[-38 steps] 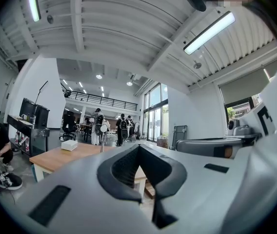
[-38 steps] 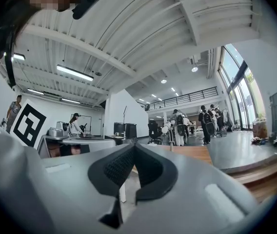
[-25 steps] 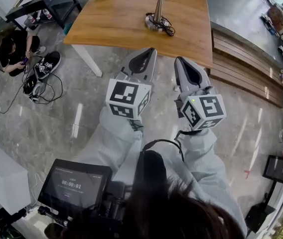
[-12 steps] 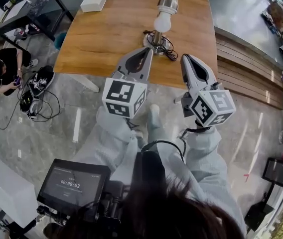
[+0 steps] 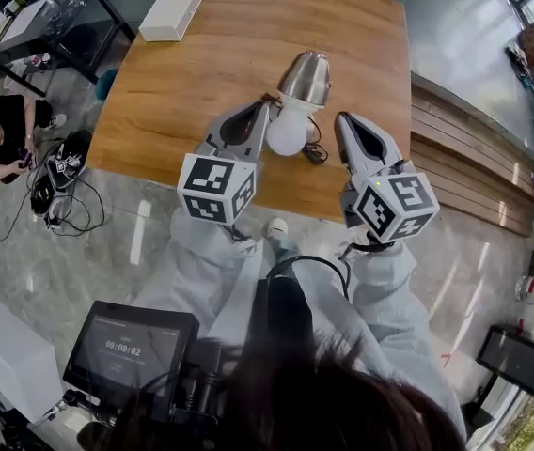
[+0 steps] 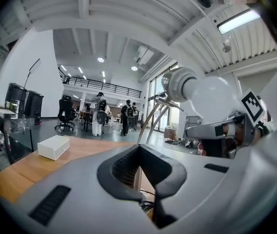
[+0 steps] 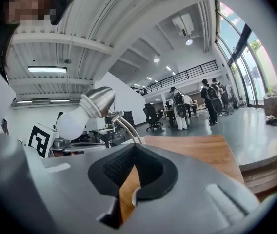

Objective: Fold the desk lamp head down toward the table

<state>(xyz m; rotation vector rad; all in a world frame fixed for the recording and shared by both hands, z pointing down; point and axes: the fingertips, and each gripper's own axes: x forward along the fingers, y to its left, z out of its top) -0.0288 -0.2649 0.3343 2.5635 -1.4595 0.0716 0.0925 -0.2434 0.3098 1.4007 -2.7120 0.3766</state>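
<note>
The desk lamp stands near the front edge of the wooden table (image 5: pixel 182 83), with a silver head (image 5: pixel 306 73) and a bare white bulb (image 5: pixel 287 132) that points up toward me. My left gripper (image 5: pixel 257 110) is shut and empty, just left of the bulb. On the bulb's right my right gripper (image 5: pixel 344 119) is also shut and empty. Neither touches the lamp. In the left gripper view the bulb (image 6: pixel 211 95) hangs up and right of the shut jaws. In the right gripper view the lamp's head (image 7: pixel 98 100) and bulb (image 7: pixel 71 124) show up and left.
A white box (image 5: pixel 171 12) lies on the table's far left corner. The lamp's black cord (image 5: pixel 316 151) coils by its base. A person (image 5: pixel 4 125) sits on the floor at the left among cables. Wooden bench steps (image 5: pixel 464 158) run along the right.
Both grippers have moved forward from over the floor to the table's front edge. The lamp now stands between them, and both stayed shut.
</note>
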